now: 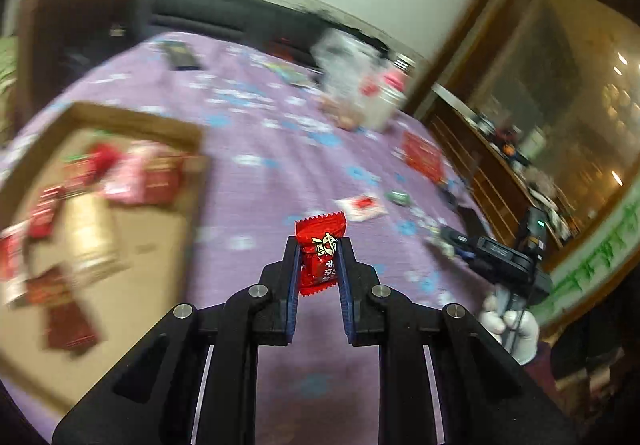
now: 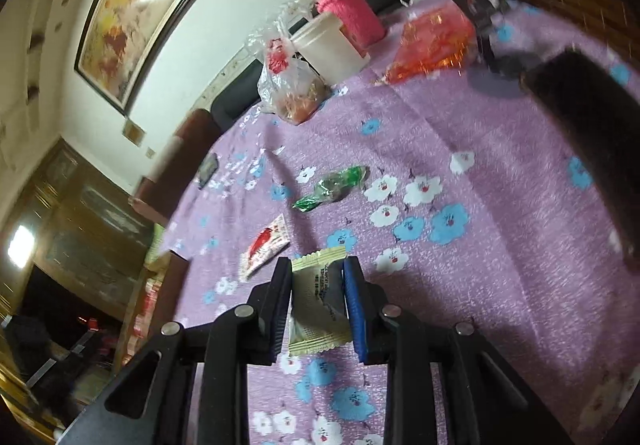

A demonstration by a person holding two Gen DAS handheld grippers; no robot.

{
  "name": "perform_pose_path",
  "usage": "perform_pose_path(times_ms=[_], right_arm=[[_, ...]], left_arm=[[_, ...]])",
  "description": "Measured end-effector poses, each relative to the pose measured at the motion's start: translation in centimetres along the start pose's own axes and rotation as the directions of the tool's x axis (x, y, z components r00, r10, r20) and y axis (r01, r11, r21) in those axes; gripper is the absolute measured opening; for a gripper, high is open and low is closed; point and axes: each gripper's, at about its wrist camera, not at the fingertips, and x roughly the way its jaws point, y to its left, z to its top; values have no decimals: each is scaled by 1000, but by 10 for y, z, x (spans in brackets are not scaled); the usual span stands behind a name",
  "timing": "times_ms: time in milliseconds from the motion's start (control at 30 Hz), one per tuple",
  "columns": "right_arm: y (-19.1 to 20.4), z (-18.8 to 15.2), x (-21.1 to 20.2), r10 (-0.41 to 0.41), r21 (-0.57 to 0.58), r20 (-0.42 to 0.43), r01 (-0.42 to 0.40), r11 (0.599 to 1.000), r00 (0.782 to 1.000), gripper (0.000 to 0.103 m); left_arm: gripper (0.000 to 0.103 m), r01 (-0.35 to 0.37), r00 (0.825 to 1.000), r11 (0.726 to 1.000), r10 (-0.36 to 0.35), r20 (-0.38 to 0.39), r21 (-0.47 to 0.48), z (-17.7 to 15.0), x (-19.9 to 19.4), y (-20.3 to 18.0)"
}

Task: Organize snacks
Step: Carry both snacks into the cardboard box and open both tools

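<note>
So in the left wrist view, far left there's the cardboard box (image 1: 120, 229), pretty blurry, with a pile of red and pink packets (image 1: 136, 177) plus a gold one (image 1: 90, 241) inside; its near right edge runs just left of the gripper. The left gripper (image 1: 319, 251) is clamped on a red candy (image 1: 320, 253), held upright above the purple cloth (image 1: 256, 181), and there's a decent strip of bare cloth between it and the box. Further right a white-red sachet (image 1: 362, 207) and a green candy (image 1: 398, 198) lie near each other on the cloth, then a red packet (image 1: 424, 155) close to the table's right edge. At the back sits a plastic bag (image 1: 344, 85) next to a white tub (image 1: 384, 105). In the right wrist view, going left to right: the table edge drops off on the left, the sachet (image 2: 264, 245) lies just left of the fingers, and the right gripper (image 2: 318, 277) is pinching a cream packet (image 2: 316, 301) over the cloth (image 2: 480, 265). Green candy (image 2: 332, 185) sits ahead, well apart, open flowery cloth to the right, and a dark blurry object (image 2: 592, 149) along the right edge. The bag (image 2: 288, 85), tub (image 2: 330, 49), a pink roll (image 2: 352, 11) and an orange bag (image 2: 436, 41) crowd the far side.
</note>
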Motion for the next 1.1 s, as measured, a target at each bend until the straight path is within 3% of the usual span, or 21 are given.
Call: perform_pose_path(times_ms=[67,133,267,467,667,767,800,833,933,1100], right_arm=[[12,-3,3,-41,-41,-8,41,998,999,29],[32,-8,4,-25,-67,-29,23,997,999,29],[99,-25,16,49,-158,-102,-65,985,994,29],[207,-64,54,113,-302,-247,-188,935,962,29],[283,-107,103,100,-393,-349,-242,887,932,29],[307,-127,126,64,-434,-381,-240,868,922,29],[311,-133,125,49,-451,-381,-232,862,923,30],[315,-140,128,26,-473,-379,-217,854,925,31],[322,-153,139,-22,-506,-374,-184,843,927,31],[324,-154,131,-28,-520,-341,-164,838,940,42]], left_arm=[[17,-59,998,997,60,8,-45,-5,-19,29],[17,-96,995,992,96,1,-84,-13,-29,50],[17,-169,986,971,167,-21,-168,-26,-42,93],[17,-234,971,956,221,-92,-177,-34,-39,117],[18,-194,980,952,177,-91,-236,-35,-50,135],[31,-148,988,951,133,-74,-270,-38,-61,142],[39,-139,990,950,123,-74,-278,-39,-64,145],[42,-128,991,951,112,-74,-282,-41,-67,146],[42,-103,994,951,90,-59,-293,-45,-76,150],[42,-78,996,956,87,18,-283,-47,-100,147]])
